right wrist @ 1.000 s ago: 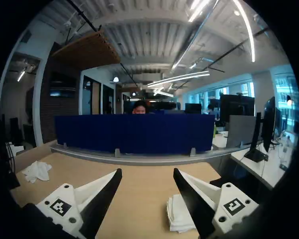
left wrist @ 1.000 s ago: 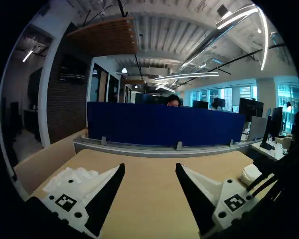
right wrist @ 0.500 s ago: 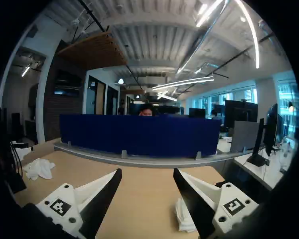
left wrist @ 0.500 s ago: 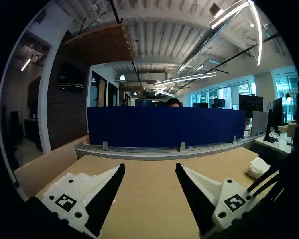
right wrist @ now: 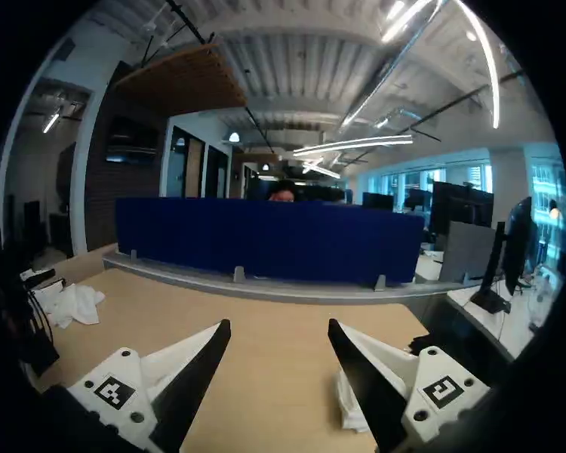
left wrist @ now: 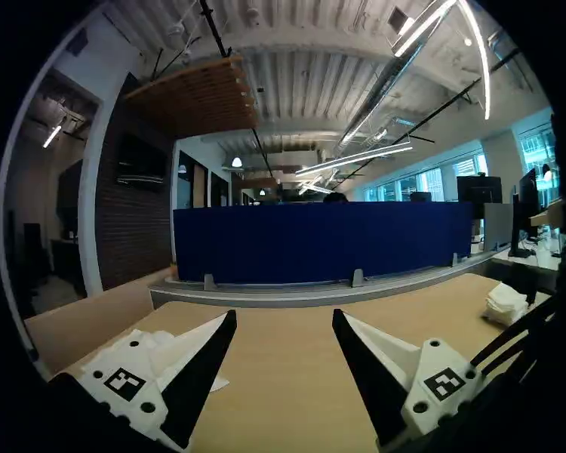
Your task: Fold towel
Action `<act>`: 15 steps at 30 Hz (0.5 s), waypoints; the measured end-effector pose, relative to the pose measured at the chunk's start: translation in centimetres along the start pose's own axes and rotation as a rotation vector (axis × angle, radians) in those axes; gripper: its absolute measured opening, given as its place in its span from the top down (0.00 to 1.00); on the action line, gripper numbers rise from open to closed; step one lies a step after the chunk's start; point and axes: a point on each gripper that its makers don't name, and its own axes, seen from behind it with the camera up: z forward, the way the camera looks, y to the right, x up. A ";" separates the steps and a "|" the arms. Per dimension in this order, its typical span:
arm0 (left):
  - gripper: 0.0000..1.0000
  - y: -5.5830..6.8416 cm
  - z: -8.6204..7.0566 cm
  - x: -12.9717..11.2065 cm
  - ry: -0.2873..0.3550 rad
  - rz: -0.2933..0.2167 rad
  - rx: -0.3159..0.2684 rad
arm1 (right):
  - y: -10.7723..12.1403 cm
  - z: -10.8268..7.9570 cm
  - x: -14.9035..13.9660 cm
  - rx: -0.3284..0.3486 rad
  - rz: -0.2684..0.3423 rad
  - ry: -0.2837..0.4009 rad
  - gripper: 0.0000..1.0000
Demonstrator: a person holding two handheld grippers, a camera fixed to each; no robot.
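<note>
Looking along the right gripper view, what is the right claw point(right wrist: 278, 323) doing?

It hangs over the pale wooden tabletop point(right wrist: 275, 377) with its fingers spread wide and nothing between them.

And the towels there?

A crumpled towel point(right wrist: 75, 302), white and loosely bunched, lies well off to the left near the tabletop's edge. A folded stack point(right wrist: 346, 389) of white towels sits low on the right, partly hidden behind the claw's right finger. A blue divider point(right wrist: 268, 238) runs along the far side.

Now the left gripper view?

The left claw point(left wrist: 283, 313) is also wide open and empty above the tabletop. White, rumpled cloth peeks out from behind its left finger, with one corner lying flat on the wood beside the finger. I can't tell whether the finger touches it. The folded stack is far to the right, near the tabletop's edge, its layers squared and neat.
</note>
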 end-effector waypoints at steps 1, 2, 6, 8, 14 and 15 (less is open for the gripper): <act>0.06 0.0 0.0 -0.3 0.004 0.004 0.002 | 0.2 0.1 -0.2 -0.007 -0.005 -0.004 0.00; 0.06 -0.1 0.1 -0.6 0.009 0.009 0.003 | 0.4 0.3 -0.4 -0.016 -0.011 -0.008 0.00; 0.06 -0.2 0.3 -2.0 0.021 0.016 0.009 | 1.2 1.0 -0.8 -0.050 -0.011 -0.008 0.00; 0.06 -0.1 0.3 -3.0 0.023 0.014 0.008 | 1.4 1.3 -0.9 -0.058 0.000 0.000 0.00; 0.06 -0.1 0.5 -6.0 0.024 0.034 0.007 | 1.2 1.9 -1.9 -0.062 0.012 0.004 0.00; 0.06 -0.2 0.6 -6.5 0.025 0.038 0.008 | 1.1 2.0 -2.2 -0.061 0.009 0.002 0.00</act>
